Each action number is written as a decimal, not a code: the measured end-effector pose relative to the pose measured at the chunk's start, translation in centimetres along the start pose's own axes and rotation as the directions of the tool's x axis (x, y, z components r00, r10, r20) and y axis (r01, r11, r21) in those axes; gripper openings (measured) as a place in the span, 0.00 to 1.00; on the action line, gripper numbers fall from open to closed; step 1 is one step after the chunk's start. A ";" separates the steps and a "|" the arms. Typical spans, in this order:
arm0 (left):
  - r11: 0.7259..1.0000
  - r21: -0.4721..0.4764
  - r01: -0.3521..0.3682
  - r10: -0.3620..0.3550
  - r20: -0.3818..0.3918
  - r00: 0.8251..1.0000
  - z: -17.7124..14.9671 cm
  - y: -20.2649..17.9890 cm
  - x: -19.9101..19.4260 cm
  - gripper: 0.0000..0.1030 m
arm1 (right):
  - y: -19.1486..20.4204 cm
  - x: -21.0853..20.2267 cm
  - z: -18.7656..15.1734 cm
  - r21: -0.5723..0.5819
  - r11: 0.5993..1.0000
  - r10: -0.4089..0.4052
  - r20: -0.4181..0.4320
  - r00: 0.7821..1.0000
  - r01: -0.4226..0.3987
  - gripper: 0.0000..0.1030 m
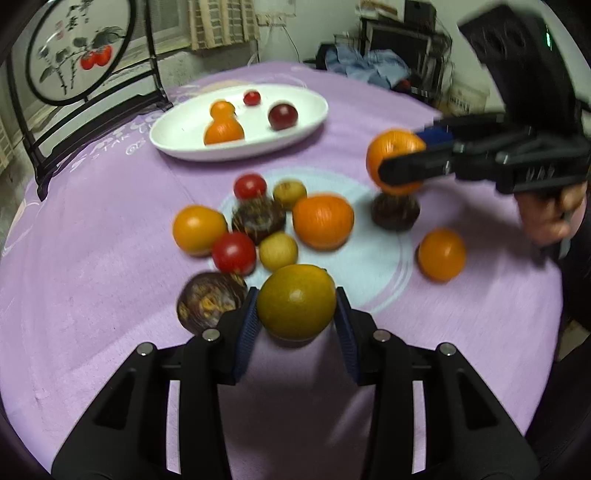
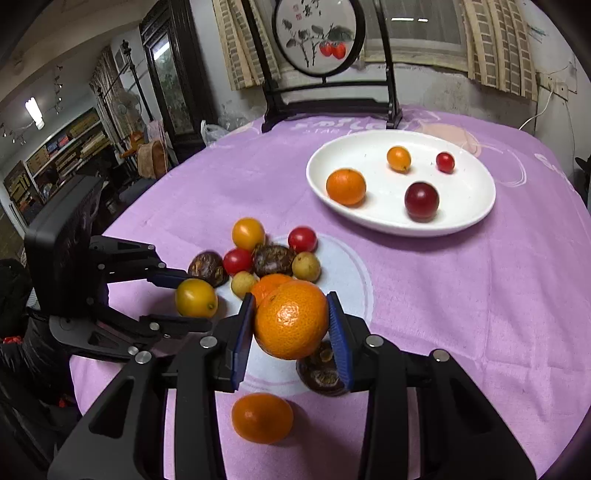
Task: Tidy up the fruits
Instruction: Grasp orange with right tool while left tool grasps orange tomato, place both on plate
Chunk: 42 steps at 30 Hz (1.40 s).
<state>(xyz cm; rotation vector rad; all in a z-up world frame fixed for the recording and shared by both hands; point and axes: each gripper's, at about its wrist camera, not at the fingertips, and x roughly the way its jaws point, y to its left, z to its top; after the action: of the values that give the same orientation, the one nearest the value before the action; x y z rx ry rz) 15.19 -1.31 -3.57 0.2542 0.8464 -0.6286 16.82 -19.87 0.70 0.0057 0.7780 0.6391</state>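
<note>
With the oval white ceramic plate (image 2: 476,206) as the reference point on the purple tablecloth (image 2: 461,314), here's how things sit. The plate already has four pieces in it: a small orange mandarin (image 2: 346,186), a smaller orange kumquat-looking fruit (image 2: 399,158), a tiny red cherry tomato (image 2: 445,162) and a dark red plum (image 2: 421,201).

The left gripper (image 1: 296,308) is well short of the plate, down at the near edge of the loose fruit pile, and its blue pads are clamped on a yellow-green round citrus fruit (image 1: 296,301) (pads pressing both sides, so it's a real grip). A dark brown mottled passion fruit (image 1: 208,301) sits just beside it, on the side away from the right gripper.

The right gripper (image 2: 291,319) is also closed, gripping a bright orange dimpled mandarin (image 2: 291,319) that's lifted clear of the cloth, off to the side of the plate and well apart from it. Under it there's another dark brown passion fruit (image 2: 321,373) on the cloth, and a smooth orange fruit (image 2: 262,417) lies further from the plate still.

The rest of the pile (red tomatoes, small yellow-tan round ones, another mandarin) sits between the grippers and the plate. A black-framed round painted screen (image 2: 316,33) stands behind the plate.
</note>
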 end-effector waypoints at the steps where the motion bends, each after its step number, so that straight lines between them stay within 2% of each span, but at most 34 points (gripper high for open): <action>1: 1.000 -0.022 0.013 -0.012 0.019 1.000 0.4 0.3 -0.3 0.40 | -0.4 -0.2 0.4 0.015 1.000 -0.008 0.030 1.000 0.008 0.38; 4: 0.991 -0.125 0.046 -0.037 0.081 0.996 2.8 2.1 -1.1 0.40 | -2.2 -0.3 2.2 0.088 0.994 -0.068 0.117 0.991 0.058 0.38; 7: 0.980 -0.198 0.020 0.007 0.133 0.991 6.3 3.8 -1.3 0.40 | -4.7 0.3 4.1 0.167 0.974 -0.181 0.185 0.966 0.151 0.38; 12: 0.952 -0.301 -0.054 0.103 0.148 0.984 12.1 6.7 1.6 0.40 | -8.4 2.8 5.6 0.264 0.940 -0.266 0.168 0.949 0.217 0.38; 14: 0.938 -0.342 -0.059 0.106 0.122 0.987 13.7 8.0 3.7 0.40 | -10.0 3.5 5.6 0.302 0.926 -0.280 0.143 0.949 0.227 0.38; 19: 0.921 -0.368 -0.126 0.154 0.047 0.987 15.7 9.2 7.8 0.40 | -11.9 4.3 5.5 0.328 0.913 -0.289 0.099 0.952 0.243 0.38; 25: 0.901 -0.403 -0.162 0.170 -0.018 0.985 15.4 10.4 9.9 0.41 | -11.8 5.2 5.1 0.317 0.918 -0.275 0.081 0.958 0.237 0.38; 26: 0.892 -0.419 -0.171 0.182 -0.014 0.983 15.4 10.7 9.7 0.47 | -11.8 5.3 5.2 0.317 0.919 -0.273 0.076 0.959 0.236 0.38; 27: 0.888 -0.427 -0.173 0.186 -0.012 0.983 15.4 10.8 9.4 0.61 | -11.7 5.5 5.2 0.315 0.919 -0.272 0.068 0.960 0.238 0.45; 29: 0.881 -0.443 -0.166 0.190 0.011 0.982 15.2 10.6 8.3 0.77 | -11.4 4.8 5.2 0.308 0.920 -0.279 0.078 0.957 0.243 0.52; 31: 0.882 -0.444 -0.157 0.197 0.046 0.979 15.2 10.2 6.5 0.78 | -10.8 3.6 5.5 0.301 0.921 -0.292 0.118 0.949 0.246 0.57; 33: 0.887 -0.434 -0.155 0.207 0.074 0.976 15.0 9.8 4.7 0.89 | -9.9 2.0 5.5 0.286 0.932 -0.277 0.160 0.947 0.224 0.61; 36: 0.877 -0.444 -0.186 0.260 0.113 0.959 14.2 9.5 1.9 0.93 | -8.5 0.7 5.4 0.260 0.947 -0.241 0.183 0.953 0.190 0.63; 42: 0.875 -0.446 -0.189 0.256 0.096 0.962 9.9 9.2 -0.1 0.95 | -6.0 0.5 4.5 0.220 0.965 -0.175 0.134 0.975 0.143 0.63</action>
<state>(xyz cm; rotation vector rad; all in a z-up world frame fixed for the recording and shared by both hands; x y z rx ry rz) 26.83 1.56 2.60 -0.1022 0.7729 -0.2260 23.30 -23.49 2.23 0.1809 0.6864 0.3964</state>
